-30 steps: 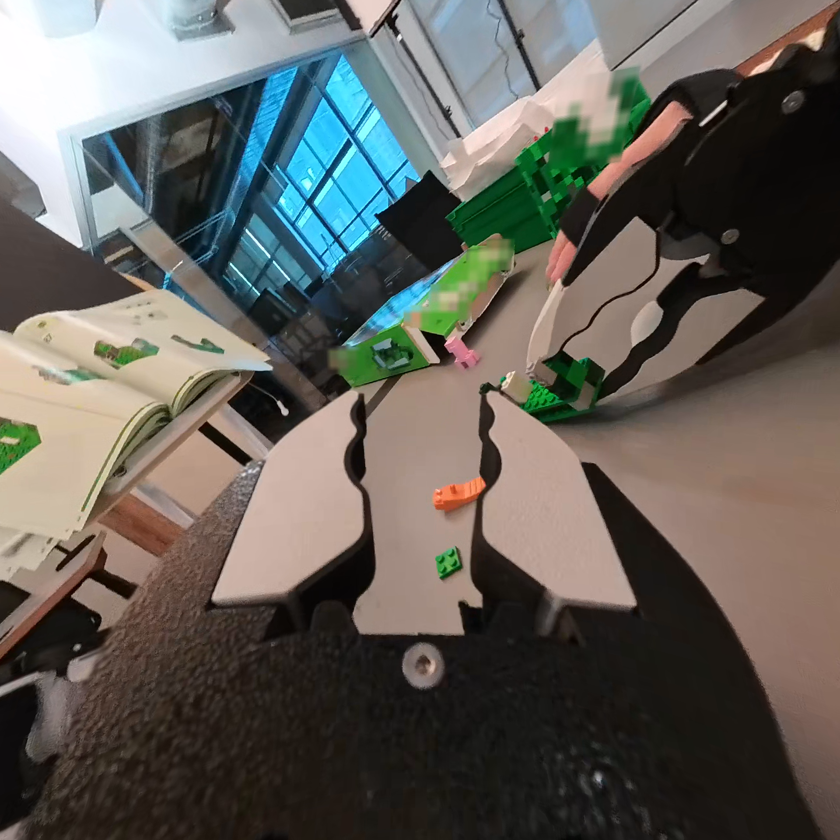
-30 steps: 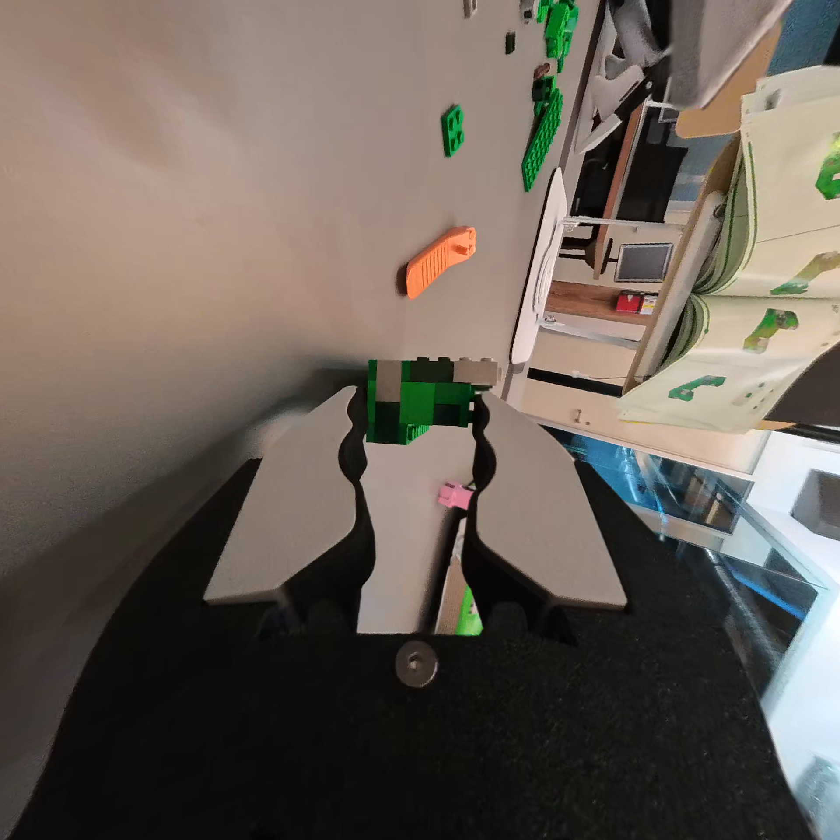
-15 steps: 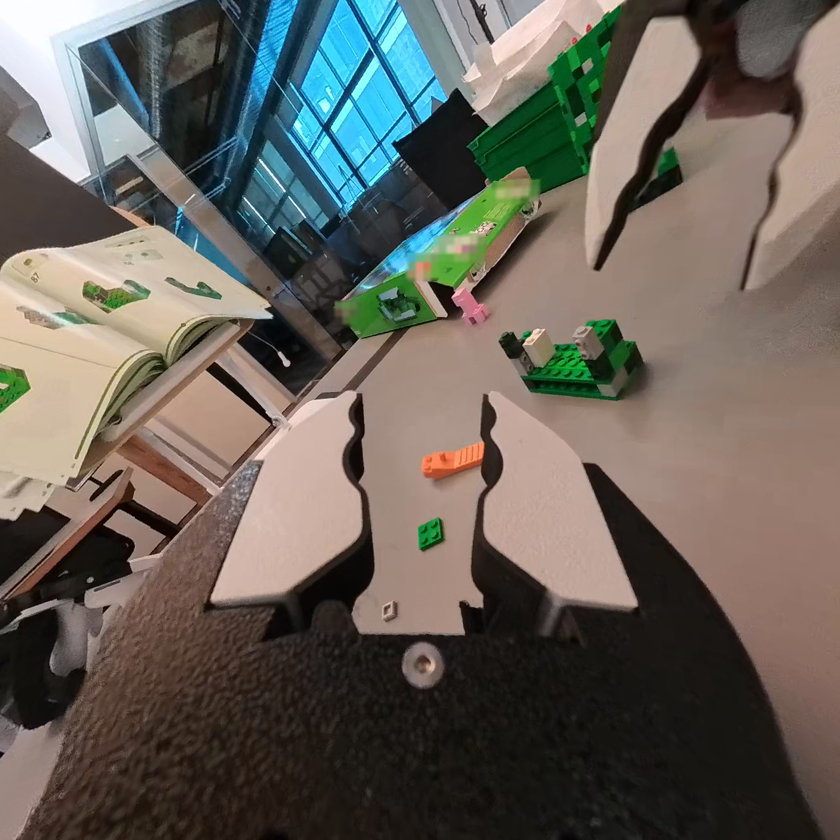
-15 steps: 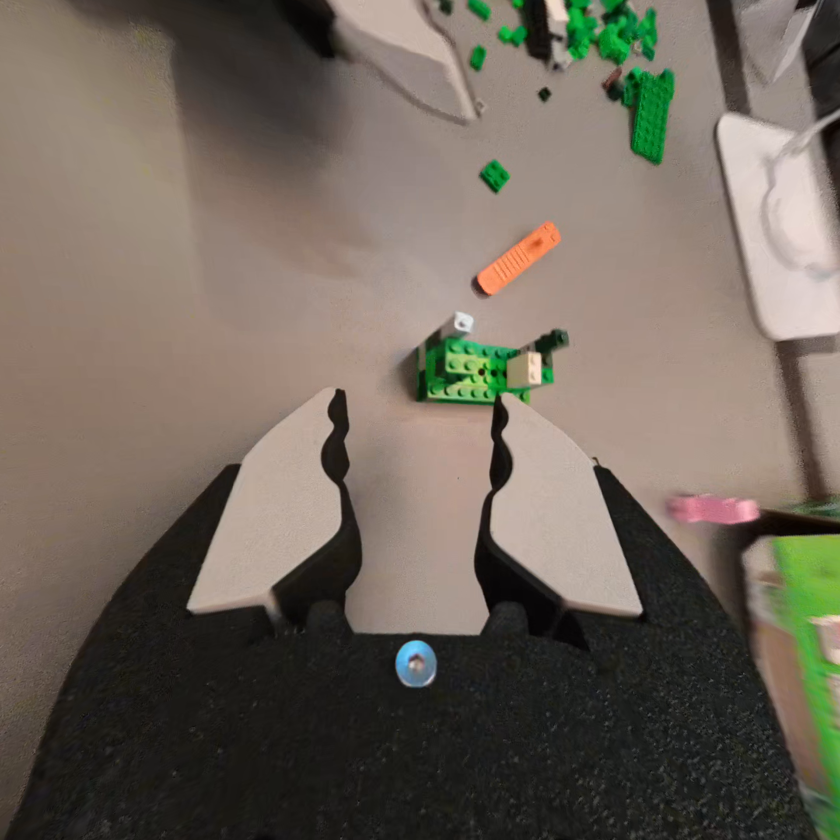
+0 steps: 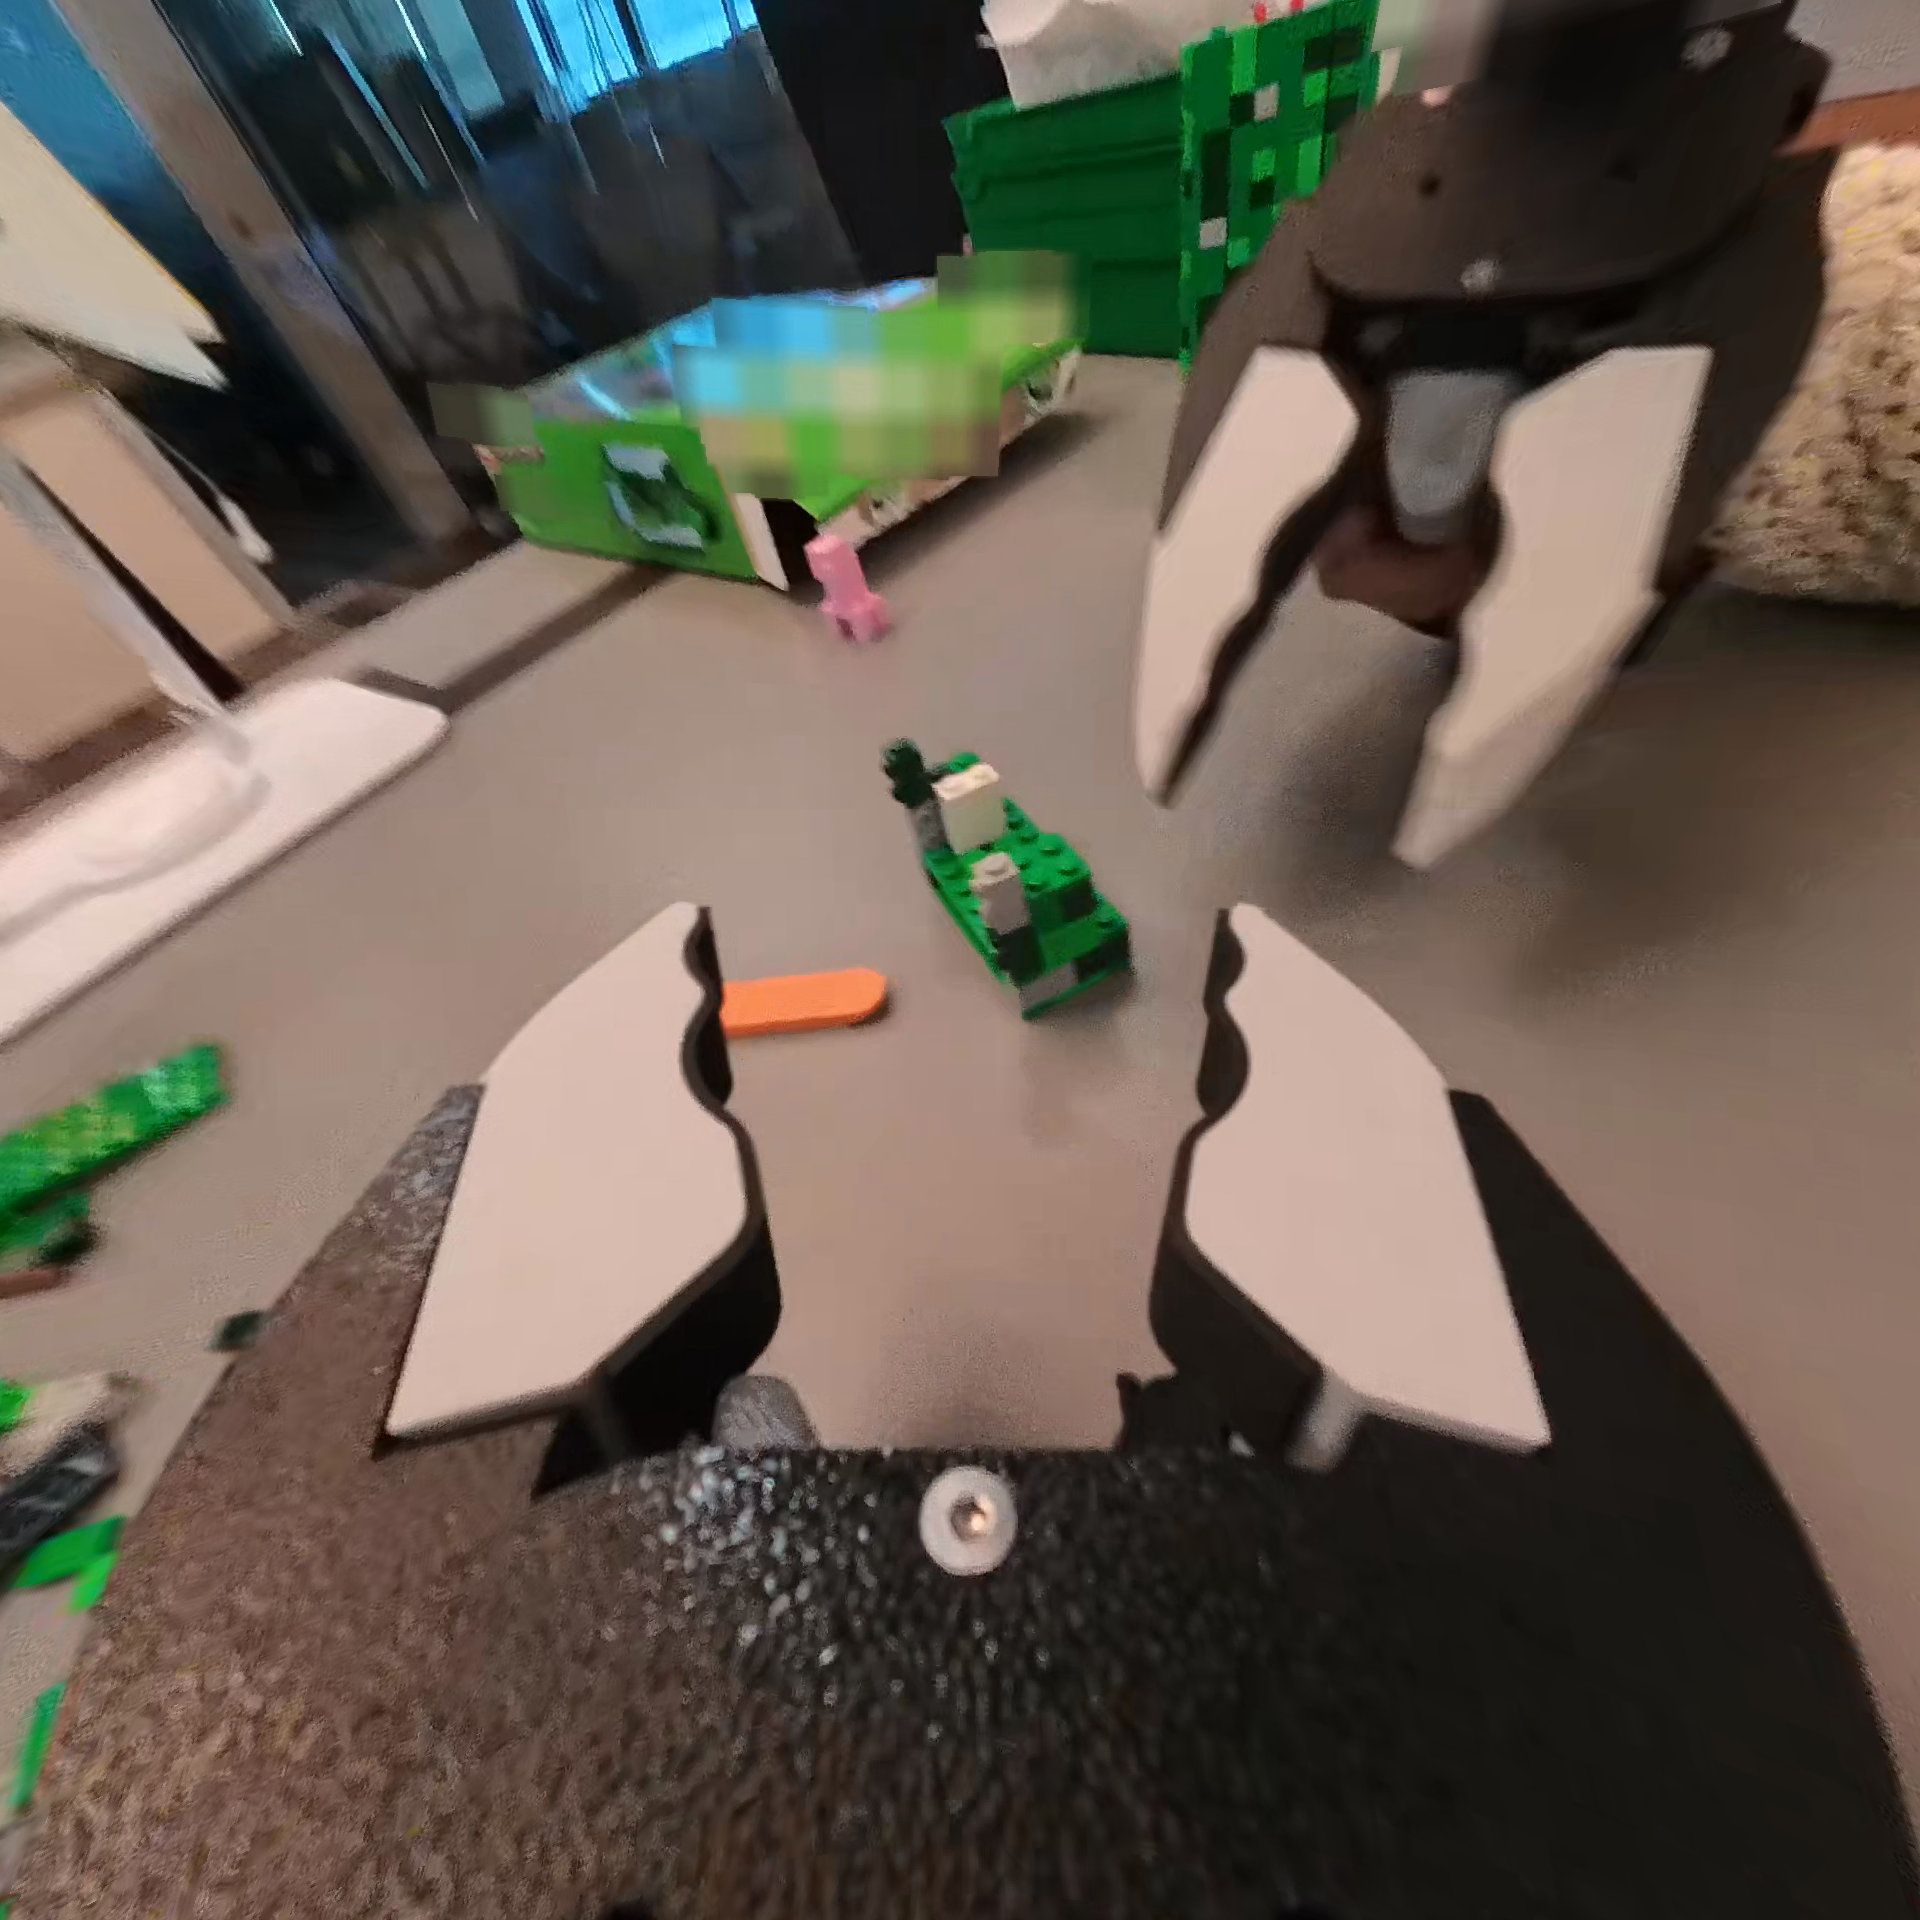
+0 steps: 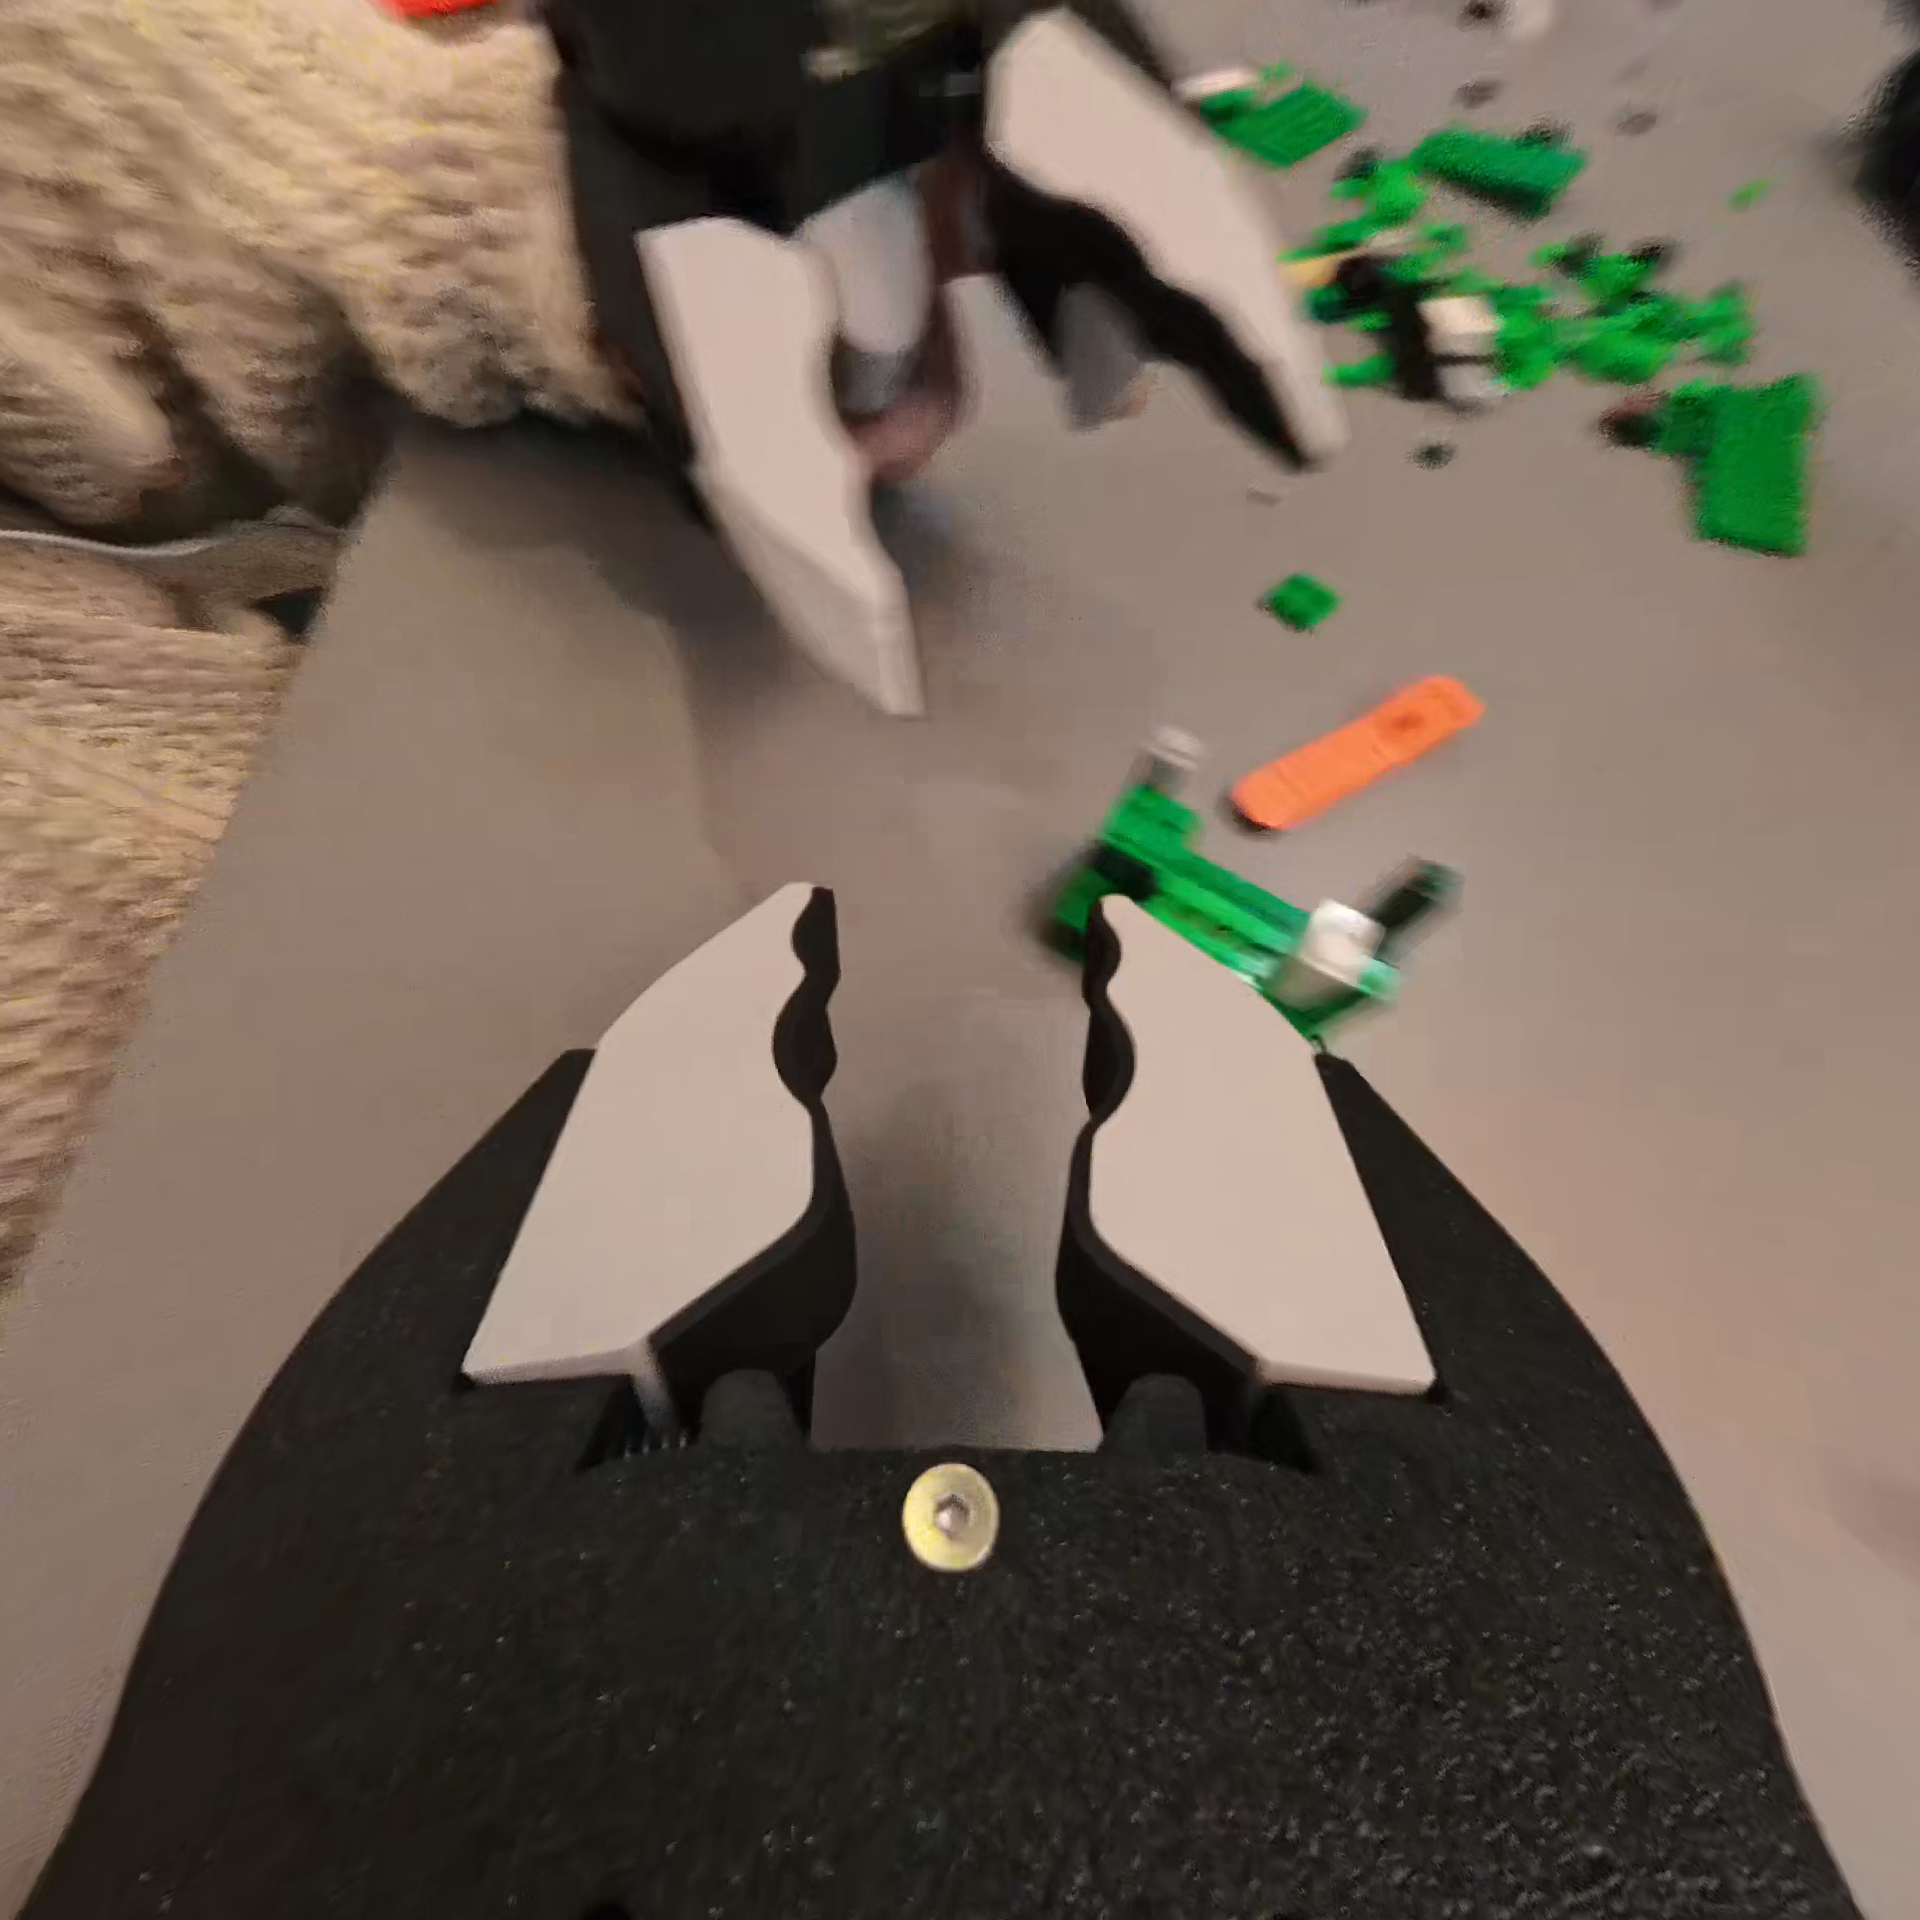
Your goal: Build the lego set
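Observation:
A small green lego build point(image 5: 1023, 894) with white and grey bricks lies on the grey table, just ahead of my left gripper point(image 5: 961, 925), which is wide open and empty. The build also shows in the right wrist view point(image 6: 1195, 904), partly behind my right finger. My right gripper point(image 6: 961, 899) is open and empty, with the build just off its right tip. In the left wrist view the right gripper point(image 5: 1288, 821) hangs above the table, beyond and right of the build. The left gripper point(image 6: 1112, 577) faces mine in the right wrist view.
An orange brick separator point(image 5: 805, 1003) lies left of the build and also shows in the right wrist view point(image 6: 1361, 764). A pink figure point(image 5: 847, 592) and a green box point(image 5: 634, 488) sit farther back. Loose green pieces point(image 6: 1558, 312), a green plate point(image 6: 1756, 457) and a beige fuzzy fabric point(image 6: 208, 312) border the area.
My right gripper has let go of the build, lifted off it and swung round. My left gripper has opened wider and turned toward the build. Both views are motion-blurred.

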Tool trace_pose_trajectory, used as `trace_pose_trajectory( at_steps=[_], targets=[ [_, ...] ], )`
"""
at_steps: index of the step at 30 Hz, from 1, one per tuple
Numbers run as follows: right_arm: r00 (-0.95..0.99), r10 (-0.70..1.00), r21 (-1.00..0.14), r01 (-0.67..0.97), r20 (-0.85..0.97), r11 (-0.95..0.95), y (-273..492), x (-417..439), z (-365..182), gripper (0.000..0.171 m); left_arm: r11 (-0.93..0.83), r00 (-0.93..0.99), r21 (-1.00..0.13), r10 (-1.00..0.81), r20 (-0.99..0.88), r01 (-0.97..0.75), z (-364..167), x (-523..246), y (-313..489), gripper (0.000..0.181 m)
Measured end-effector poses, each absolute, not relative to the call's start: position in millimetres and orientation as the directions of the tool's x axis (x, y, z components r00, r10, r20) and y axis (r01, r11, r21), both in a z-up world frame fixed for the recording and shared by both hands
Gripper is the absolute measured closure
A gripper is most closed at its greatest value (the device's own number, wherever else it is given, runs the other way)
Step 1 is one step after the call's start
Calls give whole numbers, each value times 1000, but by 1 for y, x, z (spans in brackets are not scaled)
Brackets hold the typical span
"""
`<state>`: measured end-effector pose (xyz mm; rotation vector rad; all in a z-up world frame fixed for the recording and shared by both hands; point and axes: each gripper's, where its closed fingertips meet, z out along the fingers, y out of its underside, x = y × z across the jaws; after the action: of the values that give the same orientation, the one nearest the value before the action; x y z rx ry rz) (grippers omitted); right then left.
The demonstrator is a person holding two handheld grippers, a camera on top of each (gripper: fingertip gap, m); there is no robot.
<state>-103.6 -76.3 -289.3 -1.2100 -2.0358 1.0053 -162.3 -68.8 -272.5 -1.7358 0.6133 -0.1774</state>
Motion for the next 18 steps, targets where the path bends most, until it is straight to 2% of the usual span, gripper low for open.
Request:
trace_pose_trajectory(
  at_steps=[2,4,9,12,14,18],
  targets=[
    [-320,931,-810,491,174,320,-39,-102,-290,125,-174,850,-938,-495,-179,-299,-277,-154,-67,86],
    [-274,952,-803,531,139,270,-20,-104,-301,120,-182,849,-930,-491,-196,-320,-279,-148,-63,85],
    [-321,947,-765,610,-2,205,-20,-116,-326,110,-214,856,-915,-473,-210,-343,-284,-152,-62,85],
    [-476,875,-806,551,-91,216,-62,-114,-316,113,-230,859,-893,-441,-258,-387,-289,-168,-64,88],
    [-522,849,-827,508,-76,239,-76,-112,-310,119,-239,861,-895,-446,-244,-378,-290,-173,-67,90],
    [-456,888,-841,500,-53,207,-58,-110,-304,120,-244,838,-895,-502,-212,-373,-290,-177,-77,90]
  ],
)
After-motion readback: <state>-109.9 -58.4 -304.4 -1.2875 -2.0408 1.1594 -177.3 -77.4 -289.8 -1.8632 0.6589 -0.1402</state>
